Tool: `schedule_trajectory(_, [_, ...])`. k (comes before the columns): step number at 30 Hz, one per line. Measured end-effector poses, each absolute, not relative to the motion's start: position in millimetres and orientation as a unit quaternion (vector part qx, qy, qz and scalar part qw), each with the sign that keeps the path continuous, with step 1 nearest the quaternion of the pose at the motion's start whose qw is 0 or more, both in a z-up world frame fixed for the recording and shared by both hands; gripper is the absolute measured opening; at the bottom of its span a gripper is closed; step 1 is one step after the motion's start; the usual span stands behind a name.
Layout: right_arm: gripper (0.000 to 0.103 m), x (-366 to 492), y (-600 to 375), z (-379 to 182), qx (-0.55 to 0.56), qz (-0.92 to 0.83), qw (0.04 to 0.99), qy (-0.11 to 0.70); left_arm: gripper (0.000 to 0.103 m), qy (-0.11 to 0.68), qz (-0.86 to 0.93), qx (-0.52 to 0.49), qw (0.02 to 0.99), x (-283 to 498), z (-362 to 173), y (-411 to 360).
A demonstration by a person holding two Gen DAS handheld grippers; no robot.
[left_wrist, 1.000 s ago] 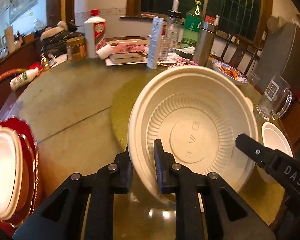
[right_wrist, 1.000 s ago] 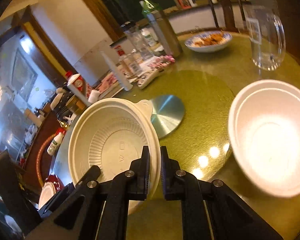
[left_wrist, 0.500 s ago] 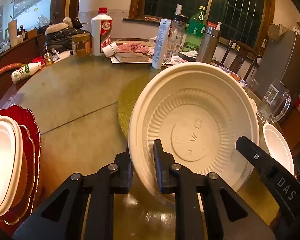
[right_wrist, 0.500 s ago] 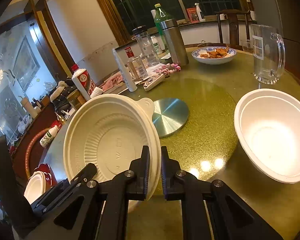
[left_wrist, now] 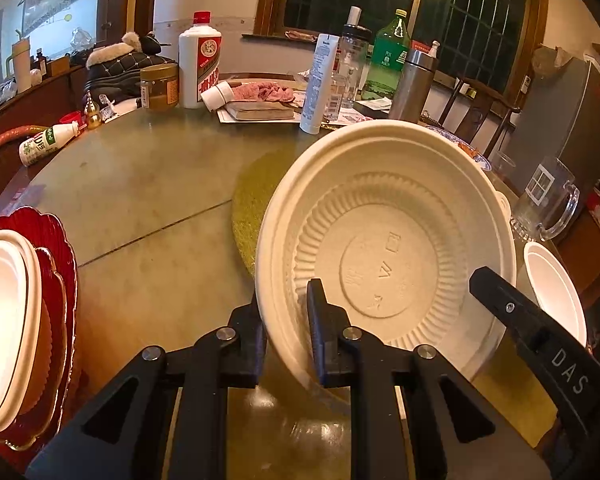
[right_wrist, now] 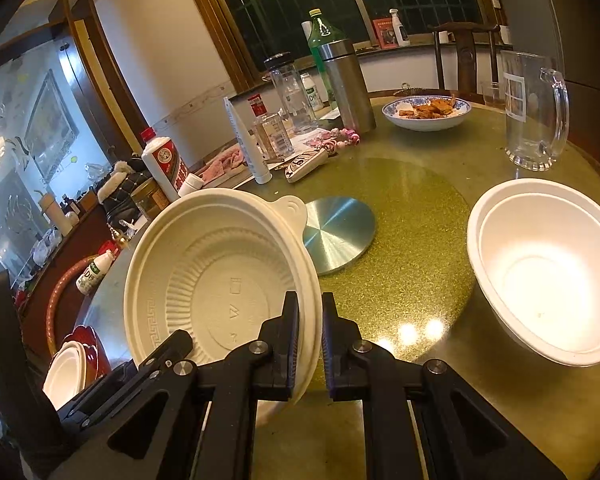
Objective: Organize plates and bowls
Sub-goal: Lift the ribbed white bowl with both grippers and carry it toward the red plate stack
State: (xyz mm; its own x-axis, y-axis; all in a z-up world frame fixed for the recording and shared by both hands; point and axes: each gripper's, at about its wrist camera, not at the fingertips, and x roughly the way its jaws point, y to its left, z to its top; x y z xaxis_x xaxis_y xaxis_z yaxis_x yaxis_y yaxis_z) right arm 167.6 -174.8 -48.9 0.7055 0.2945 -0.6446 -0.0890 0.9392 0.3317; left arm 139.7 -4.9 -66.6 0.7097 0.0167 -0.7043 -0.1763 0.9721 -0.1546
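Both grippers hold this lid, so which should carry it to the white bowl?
Right. The right hand-held gripper grips the lid beside the white bowl; the left one sits farther away.

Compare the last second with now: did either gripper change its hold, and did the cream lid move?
No regrasp. Both the left gripper and right gripper stay shut on the cream lid, one on each side of its rim. The lid has been tipped and lifted slightly, both views levelling out. The white bowl and red plate stack stayed put.
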Motion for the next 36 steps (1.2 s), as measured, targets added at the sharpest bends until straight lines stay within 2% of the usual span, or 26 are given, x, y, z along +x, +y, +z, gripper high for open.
schedule_trajectory(36, [0.010,165.8,-174.4,-47.2,0.137,0.105,0.916,0.363,0.016,0.371,0.057,-0.098,0.922,137.7,-65.9,-6.4])
